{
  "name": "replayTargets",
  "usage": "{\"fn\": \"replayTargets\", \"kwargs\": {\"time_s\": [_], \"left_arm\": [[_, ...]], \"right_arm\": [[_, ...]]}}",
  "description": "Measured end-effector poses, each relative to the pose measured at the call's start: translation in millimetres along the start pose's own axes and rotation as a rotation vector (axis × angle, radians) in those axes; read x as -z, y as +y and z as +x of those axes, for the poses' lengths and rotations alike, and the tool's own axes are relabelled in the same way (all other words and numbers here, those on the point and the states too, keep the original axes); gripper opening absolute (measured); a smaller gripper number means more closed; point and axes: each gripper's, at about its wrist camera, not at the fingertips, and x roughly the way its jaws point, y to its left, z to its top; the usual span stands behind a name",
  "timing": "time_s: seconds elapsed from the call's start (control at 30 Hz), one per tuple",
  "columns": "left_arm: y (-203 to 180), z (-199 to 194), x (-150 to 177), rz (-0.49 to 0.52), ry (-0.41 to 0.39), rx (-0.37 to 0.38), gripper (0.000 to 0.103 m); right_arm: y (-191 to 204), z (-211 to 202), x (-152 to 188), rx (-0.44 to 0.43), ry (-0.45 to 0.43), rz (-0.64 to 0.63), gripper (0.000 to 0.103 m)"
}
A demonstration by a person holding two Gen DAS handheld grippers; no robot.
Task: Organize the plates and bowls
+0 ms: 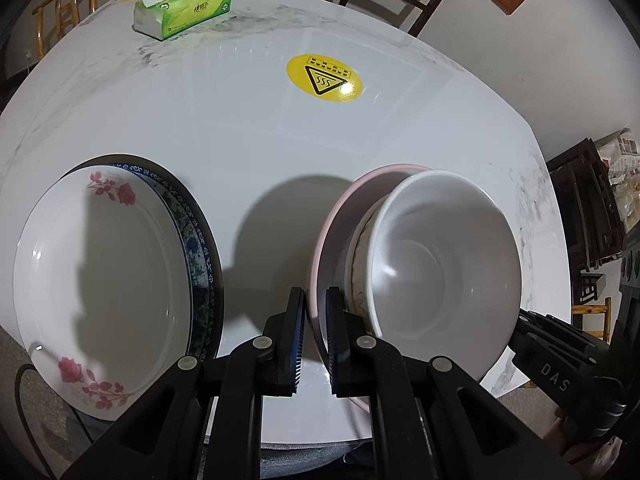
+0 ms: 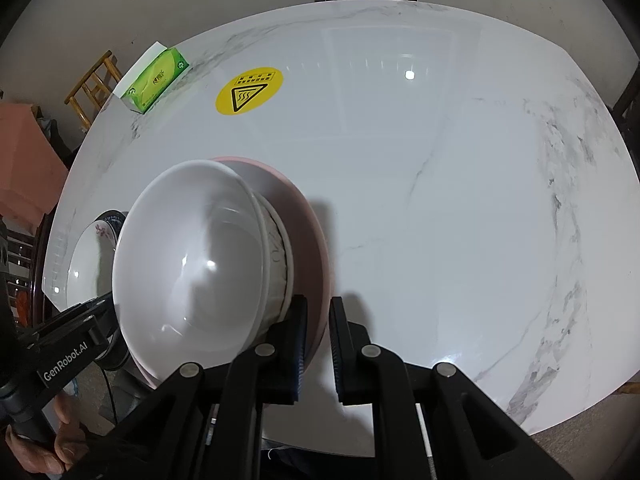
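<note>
Pink plate (image 1: 320,264) rim between left claw (image 1: 316,344) fingers

Left gripper (image 1: 316,312) and right gripper (image 2: 318,320) each pinch opposite sides of the same pink rim, fingers nearly closed.

We count three bowls in one nested stack — a pink bowl (image 1: 340,216) outermost, a patterned bowl (image 1: 360,264) inside it, a white bowl (image 1: 444,256) on top. Two plates — a rose plate (image 1: 104,280) over a blue-rimmed plate (image 1: 196,240). One tissue pack (image 1: 184,8), one yellow sticker (image 1: 325,78), two grippers, one table (image 1: 240,128).
</note>
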Motion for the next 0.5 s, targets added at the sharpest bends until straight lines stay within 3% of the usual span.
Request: {"fn": "replayTargets", "kwargs": {"time_s": [0.5], "left_arm": [[-3.9,-6.2,-3.4,0.012,-0.008,-0.007,0.006]], "right_arm": [[3.1,-8.2,-3.7,-0.001,-0.007,-0.005,0.011]]}}
